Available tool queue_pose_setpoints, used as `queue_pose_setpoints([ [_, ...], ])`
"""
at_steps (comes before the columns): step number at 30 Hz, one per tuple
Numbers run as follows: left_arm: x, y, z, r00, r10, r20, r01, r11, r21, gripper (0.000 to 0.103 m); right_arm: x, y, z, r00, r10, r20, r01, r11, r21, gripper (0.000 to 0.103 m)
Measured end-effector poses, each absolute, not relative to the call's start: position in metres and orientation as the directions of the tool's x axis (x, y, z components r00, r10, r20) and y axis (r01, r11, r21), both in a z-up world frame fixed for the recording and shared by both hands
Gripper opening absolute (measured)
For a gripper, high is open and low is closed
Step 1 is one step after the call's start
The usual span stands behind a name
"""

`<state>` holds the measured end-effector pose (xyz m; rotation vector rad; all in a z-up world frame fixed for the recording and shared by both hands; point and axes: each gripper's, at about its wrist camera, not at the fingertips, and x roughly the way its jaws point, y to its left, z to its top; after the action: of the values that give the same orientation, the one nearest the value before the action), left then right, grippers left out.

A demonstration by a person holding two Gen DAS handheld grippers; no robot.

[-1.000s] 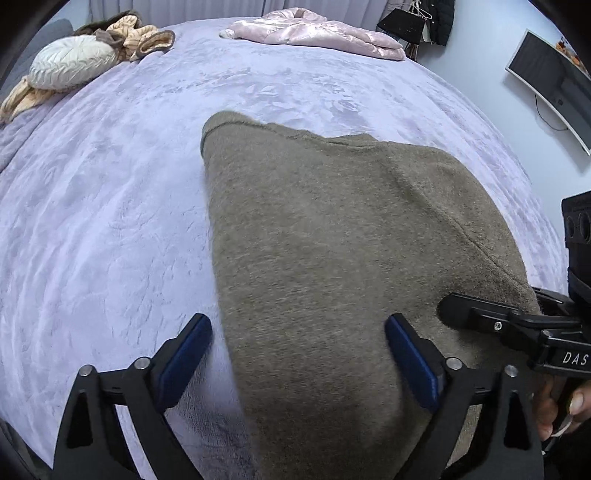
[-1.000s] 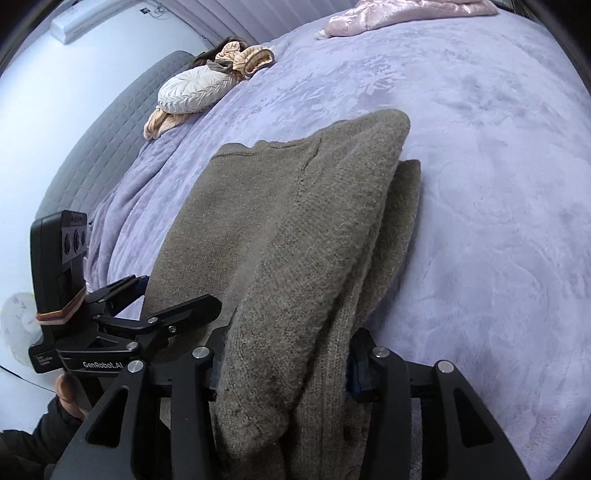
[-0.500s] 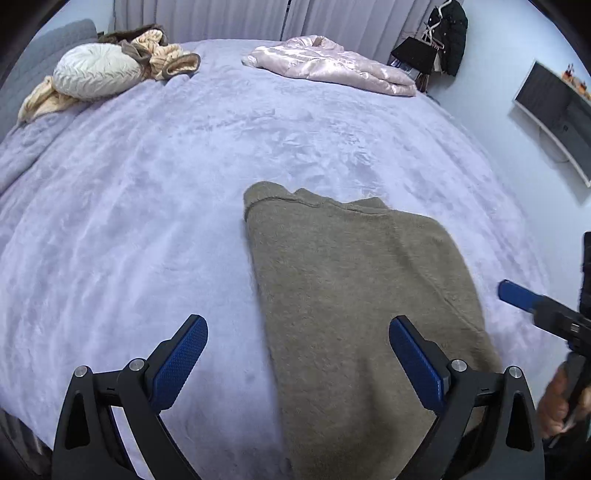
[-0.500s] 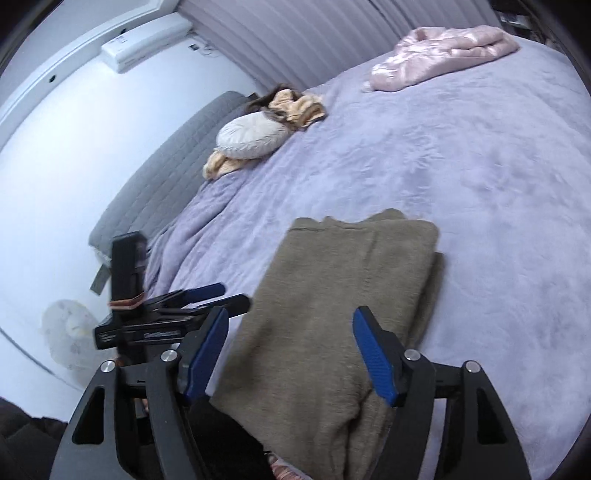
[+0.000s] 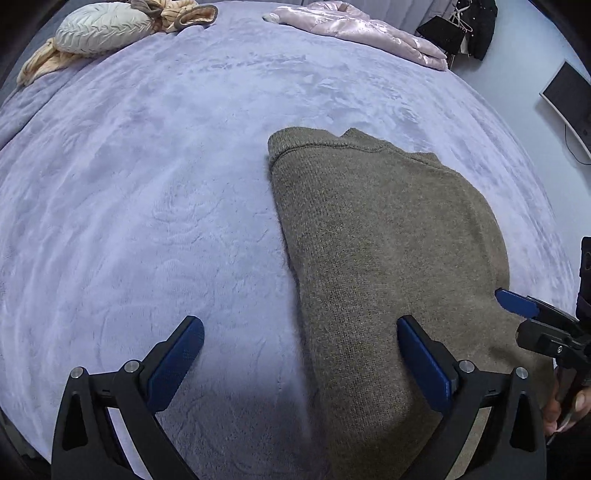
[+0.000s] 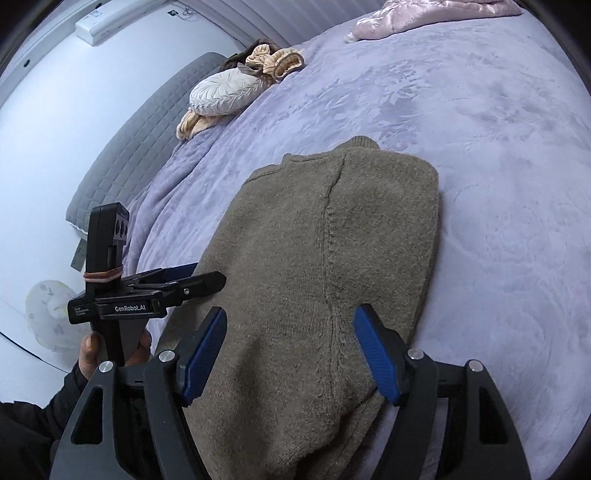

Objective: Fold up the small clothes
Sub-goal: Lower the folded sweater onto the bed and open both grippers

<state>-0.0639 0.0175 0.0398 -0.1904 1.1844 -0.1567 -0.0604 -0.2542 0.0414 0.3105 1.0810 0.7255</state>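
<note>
An olive-brown knit sweater [image 5: 380,240] lies folded lengthwise on the lilac bedspread [image 5: 147,184], collar end away from me. My left gripper [image 5: 299,332] is open just above its near left edge, one blue pad over the blanket and the other over the knit. My right gripper [image 6: 291,317] is open too, straddling the near end of the sweater [image 6: 332,251] and holding nothing. In the right wrist view the left gripper [image 6: 210,273] shows beside the sweater's left edge, held by a hand [image 6: 110,347]. The right gripper [image 5: 509,314] shows at the sweater's right edge.
A pink satin jacket [image 5: 362,29] lies at the far side of the bed. A round cream cushion [image 5: 103,33] and tan clothes [image 5: 184,11] sit at the far left by the grey headboard [image 6: 140,147]. A monitor [image 5: 569,103] hangs on the right wall.
The right gripper let go of the sweater's folded edge and opened. Both grippers pulled back, then came in low over the sweater's near end again. The sweater now lies flat.
</note>
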Motion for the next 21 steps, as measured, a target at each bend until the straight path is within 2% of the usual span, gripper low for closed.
queue_pose_setpoints([
  [3,-0.066,0.017,0.051,0.367,-0.216,-0.905,0.003,0.973,-0.231,0.103,-0.07,-0.25,0.06,0.284,0.644,-0.711,-0.399,0.753,0.523,0.075],
  [9,-0.091,-0.005,0.091,0.416,-0.143,-0.898,0.053,0.99,-0.133,0.103,-0.118,-0.225,0.098,0.297,0.6,-0.743,-0.572,0.735,0.365,0.075],
  [12,-0.104,-0.015,0.101,0.443,-0.064,-0.894,0.048,0.998,-0.048,0.103,-0.137,-0.214,0.097,0.285,0.567,-0.773,-0.623,0.722,0.301,0.077],
  [15,-0.108,-0.021,0.087,0.42,0.026,-0.907,0.057,0.997,0.054,0.103,-0.138,-0.214,0.075,0.279,0.512,-0.813,-0.597,0.755,0.27,0.077],
  [21,-0.109,-0.015,0.068,0.395,-0.025,-0.918,0.039,0.999,-0.01,0.103,-0.135,-0.221,0.063,0.291,0.533,-0.795,-0.576,0.761,0.3,0.078],
])
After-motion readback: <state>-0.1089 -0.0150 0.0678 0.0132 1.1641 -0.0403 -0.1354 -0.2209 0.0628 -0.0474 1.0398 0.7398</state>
